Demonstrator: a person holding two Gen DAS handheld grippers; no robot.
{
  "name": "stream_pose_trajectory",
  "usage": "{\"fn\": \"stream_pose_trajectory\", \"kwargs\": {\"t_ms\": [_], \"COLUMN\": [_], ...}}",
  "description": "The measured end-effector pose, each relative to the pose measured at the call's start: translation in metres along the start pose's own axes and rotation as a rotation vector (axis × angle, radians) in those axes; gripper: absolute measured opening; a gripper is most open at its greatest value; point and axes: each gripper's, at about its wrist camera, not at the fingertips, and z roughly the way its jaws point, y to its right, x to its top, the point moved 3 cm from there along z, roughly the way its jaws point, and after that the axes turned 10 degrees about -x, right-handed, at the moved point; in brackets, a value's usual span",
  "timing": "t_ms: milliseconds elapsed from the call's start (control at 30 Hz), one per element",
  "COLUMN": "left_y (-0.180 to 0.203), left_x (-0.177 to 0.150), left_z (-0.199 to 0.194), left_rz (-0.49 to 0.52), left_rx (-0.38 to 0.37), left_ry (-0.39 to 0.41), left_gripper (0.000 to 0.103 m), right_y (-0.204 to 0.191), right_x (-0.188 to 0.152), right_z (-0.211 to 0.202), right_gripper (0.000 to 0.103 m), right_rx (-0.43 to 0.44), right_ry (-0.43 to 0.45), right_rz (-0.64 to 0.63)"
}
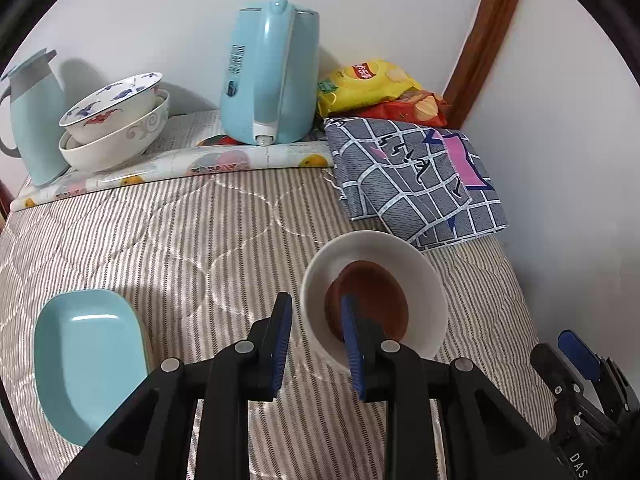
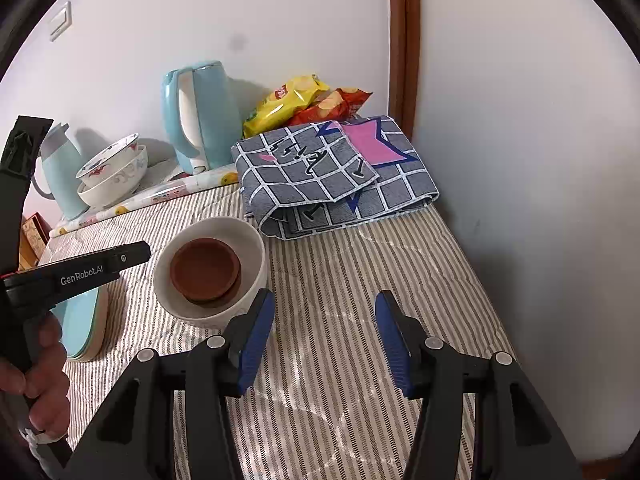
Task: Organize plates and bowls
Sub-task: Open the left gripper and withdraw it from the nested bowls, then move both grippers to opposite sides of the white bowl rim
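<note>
- Left gripper [image 1: 318, 344], nearest the lens: black tongs with blue ribbed pads, jaws narrowly apart. They straddle the near rim of the round white ceramic bowl [image 1: 424, 276]; whether the pads pinch that rim cannot be told.
- Right gripper [image 2: 324, 344]: released, jaws wide, nothing between them, above bare striped quilted bedding [image 2: 360, 264].
- A small brown clay dish [image 2: 206, 268] nests inside the white bowl; any lift should probably stay level so it does not slide.
- Pale blue rounded-rectangular plate [image 1: 86, 356]: lying on the quilt, well left of the white bowl.
- Two patterned porcelain bowls [image 1: 116, 120], stacked, on a fruit-print mat beside a blue electric kettle [image 1: 268, 76], likely the stacking spot.
- Obstacles: the kettle, a blue thermos jug [image 1: 36, 120] and a folded checked cloth [image 1: 416, 180] crowd the approach.
</note>
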Motion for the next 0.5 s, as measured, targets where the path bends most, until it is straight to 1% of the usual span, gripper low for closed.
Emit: {"fn": "stream_pose_trajectory", "kwargs": {"t_ms": [67, 100, 200, 333, 500], "left_y": [-0.003, -0.005, -0.01, -0.017, -0.019], "left_x": [-0.001, -0.002, -0.003, -0.004, -0.005], "left_z": [0.0, -0.001, 0.0, 0.005, 0.012], "left_rz": [0.001, -0.001, -0.009, -0.02, -0.016], "left_rx": [0.01, 0.013, 0.022, 0.016, 0.015], "left_ry": [-0.002, 0.001, 0.001, -0.01, -0.017], "left_gripper": [0.03, 0.031, 0.031, 0.031, 0.031], "right_y": [-0.002, -0.003, -0.007, -0.014, -0.02], "right_x": [0.001, 0.001, 0.002, 0.003, 0.006], "right_z": [0.001, 0.002, 0.007, 0.017, 0.034], "right_gripper": [0.054, 0.055, 0.056, 0.056, 0.056], "right_rx": [0.001, 0.003, 0.01, 0.007, 0.063], "right_ry": [0.003, 0.003, -0.006, -0.025, -0.064], "right_rz": [-0.002, 0.0, -0.002, -0.001, 0.023]}}
